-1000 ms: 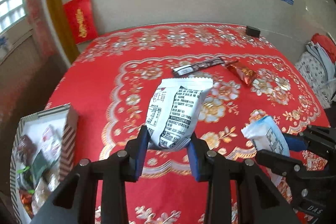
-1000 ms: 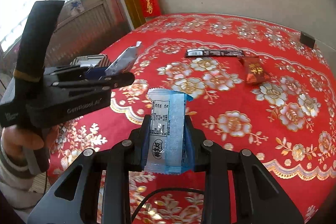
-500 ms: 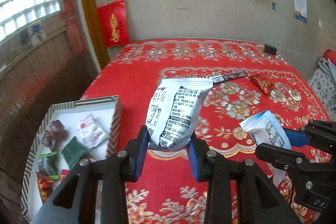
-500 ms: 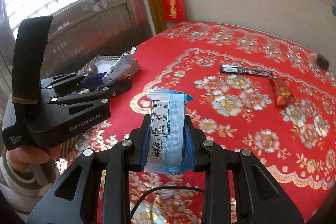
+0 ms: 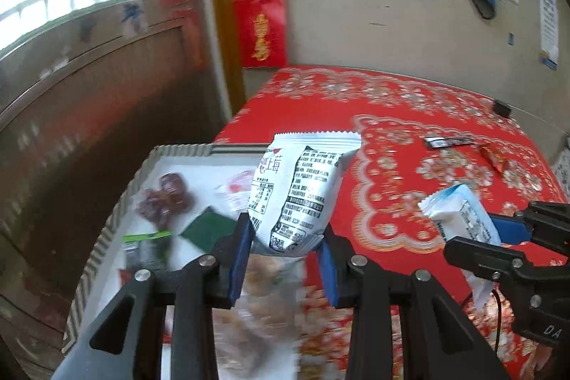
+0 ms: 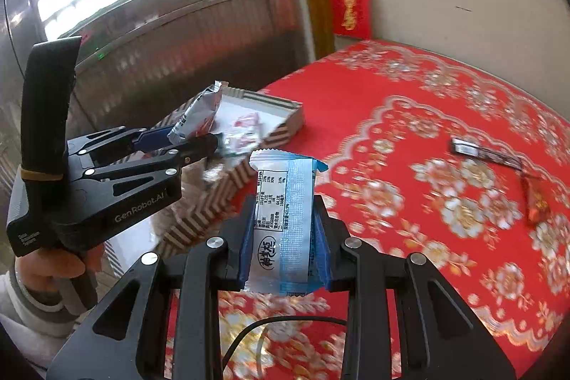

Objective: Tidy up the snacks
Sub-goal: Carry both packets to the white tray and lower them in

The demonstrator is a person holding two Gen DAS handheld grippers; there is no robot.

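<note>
Both grippers carried their packets over to the striped box [image 5: 107,237].

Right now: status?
Left gripper shut on white packet, over striped box. Right gripper shut on blue packet. Nothing blocking.

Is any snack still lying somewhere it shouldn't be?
Yes. A long dark bar and a red packet lie loose on the red tablecloth, far from the striped box that holds other snacks.
</note>
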